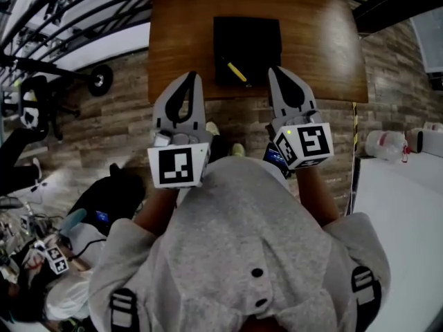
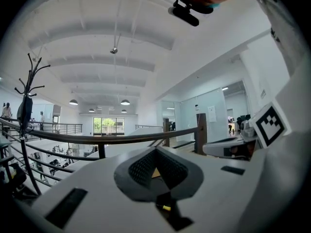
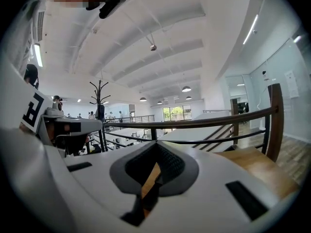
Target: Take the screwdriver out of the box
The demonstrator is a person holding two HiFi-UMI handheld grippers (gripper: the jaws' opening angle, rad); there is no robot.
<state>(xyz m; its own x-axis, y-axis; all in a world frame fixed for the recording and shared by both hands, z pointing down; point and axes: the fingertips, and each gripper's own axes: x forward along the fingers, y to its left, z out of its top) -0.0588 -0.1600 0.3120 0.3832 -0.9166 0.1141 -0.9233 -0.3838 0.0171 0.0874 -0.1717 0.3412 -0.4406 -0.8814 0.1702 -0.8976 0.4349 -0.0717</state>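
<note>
The left gripper (image 1: 192, 76) and right gripper (image 1: 276, 70) are both closed on nothing, tips side by side at the near edge of the wooden table (image 1: 325, 40). Between them and just beyond, nearer the right one, the yellow-handled screwdriver (image 1: 237, 72) lies in the black box (image 1: 247, 37).

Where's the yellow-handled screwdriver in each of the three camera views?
Head view: the screwdriver lies in the black box, upper centre.
Left gripper view: only a yellow speck low at centre, probably it.
Right gripper view: not visible.
Shared landmark: the wooden table.
</note>
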